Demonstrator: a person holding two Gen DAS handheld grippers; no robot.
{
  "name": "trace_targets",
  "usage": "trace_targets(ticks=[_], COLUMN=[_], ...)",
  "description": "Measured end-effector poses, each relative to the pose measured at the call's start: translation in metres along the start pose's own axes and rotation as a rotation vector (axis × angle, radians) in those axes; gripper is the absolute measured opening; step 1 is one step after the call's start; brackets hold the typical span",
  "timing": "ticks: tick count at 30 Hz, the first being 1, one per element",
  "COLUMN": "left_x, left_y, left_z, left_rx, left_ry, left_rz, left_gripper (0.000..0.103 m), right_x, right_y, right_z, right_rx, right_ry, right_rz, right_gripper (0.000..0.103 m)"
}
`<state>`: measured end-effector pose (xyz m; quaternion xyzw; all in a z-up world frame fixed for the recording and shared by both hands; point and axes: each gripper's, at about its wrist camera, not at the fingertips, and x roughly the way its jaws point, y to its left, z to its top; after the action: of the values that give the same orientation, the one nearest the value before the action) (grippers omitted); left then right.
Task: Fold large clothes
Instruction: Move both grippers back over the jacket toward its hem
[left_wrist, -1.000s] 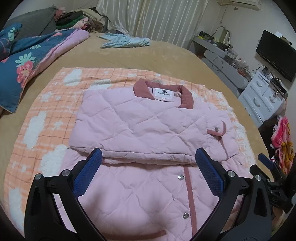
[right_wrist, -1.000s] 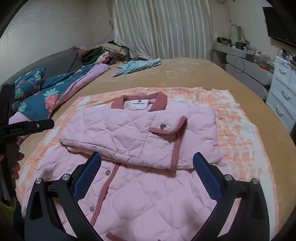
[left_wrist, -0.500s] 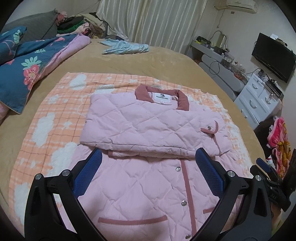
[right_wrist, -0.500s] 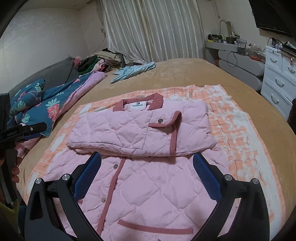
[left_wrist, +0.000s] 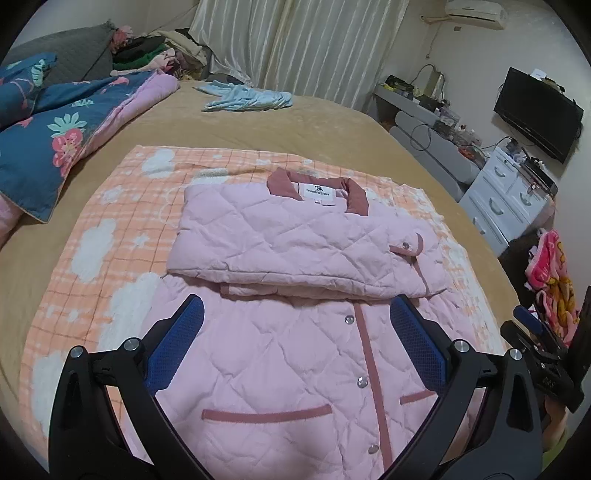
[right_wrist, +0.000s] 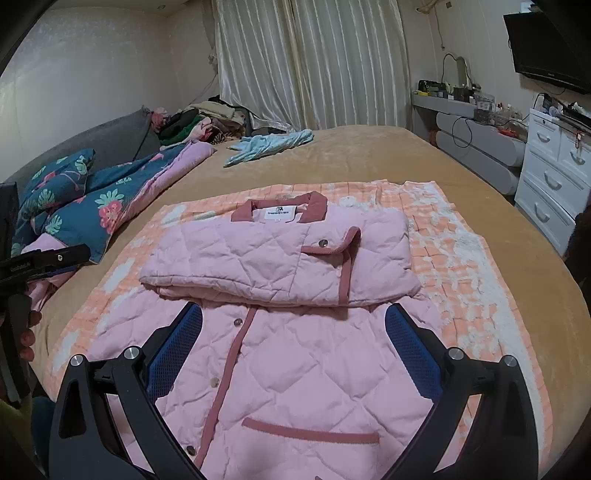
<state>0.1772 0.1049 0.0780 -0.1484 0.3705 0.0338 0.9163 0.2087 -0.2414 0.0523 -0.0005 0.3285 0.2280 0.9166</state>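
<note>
The pink coat (left_wrist: 295, 354) looks soft and puffy, so grab its bottom corners. Both the left gripper (left_wrist: 295, 347) and right gripper (right_wrist: 293, 341) are wide apart, holding nothing.

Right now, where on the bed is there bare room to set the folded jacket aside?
Bare bed lies beyond the blanket, between the blue garment and the drawers. It is crowded along the quilt and clothes pile. The jacket covers most of the blanket.
</note>
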Motion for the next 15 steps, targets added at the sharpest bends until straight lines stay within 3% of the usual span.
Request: trace_targets(ticks=[15], left_x=[-0.02], left_y=[0.009], left_z=[-0.027], left_rx=[0.0], left_ry=[0.001], left_rz=[-0.011], left_gripper=[0.095], right_x=[-0.018], right_y=[0.013], right_z=[-0.014], right_rx=[-0.029], right_ry=[0.003], right_rz=[-0.008], right_gripper=[0.099])
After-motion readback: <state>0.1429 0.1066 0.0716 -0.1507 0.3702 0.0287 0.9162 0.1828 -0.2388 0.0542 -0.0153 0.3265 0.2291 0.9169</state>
